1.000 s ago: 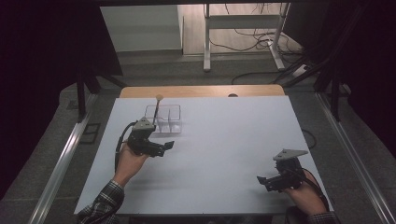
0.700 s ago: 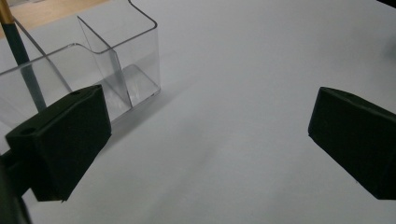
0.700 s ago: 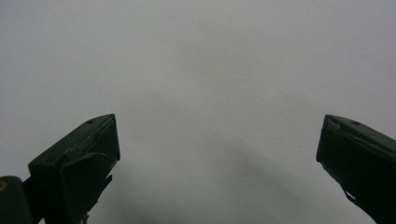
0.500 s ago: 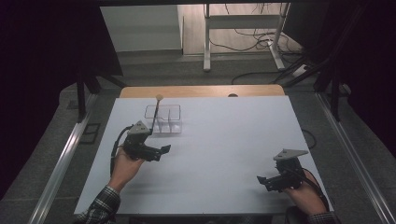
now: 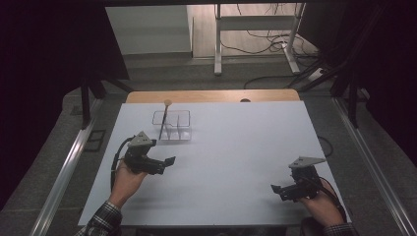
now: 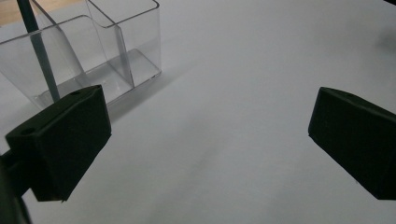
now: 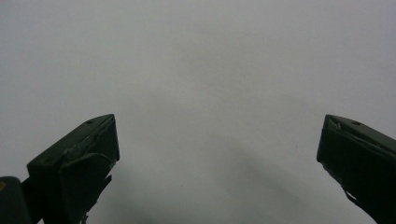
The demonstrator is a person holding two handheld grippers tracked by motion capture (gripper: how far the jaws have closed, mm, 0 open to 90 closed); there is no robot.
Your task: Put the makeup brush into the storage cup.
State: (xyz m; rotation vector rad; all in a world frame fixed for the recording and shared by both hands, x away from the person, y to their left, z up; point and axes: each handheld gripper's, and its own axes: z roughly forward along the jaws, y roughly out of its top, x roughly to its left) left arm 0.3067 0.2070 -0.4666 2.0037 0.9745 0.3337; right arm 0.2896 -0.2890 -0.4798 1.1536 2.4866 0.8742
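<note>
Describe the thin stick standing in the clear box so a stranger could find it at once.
Start at the white table and go to its far left part, where a clear plastic box with dividers sits near the wooden edge. The stick leans in the box's left compartment, beyond the left tool. It is the one dark, slender rod there, with a pale rounded tip poking above the rim.

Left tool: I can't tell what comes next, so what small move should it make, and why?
Probably ease the open left tool further back. It holds nothing, and the stick already leans in the clear box, so nothing seems left to grip.
</note>
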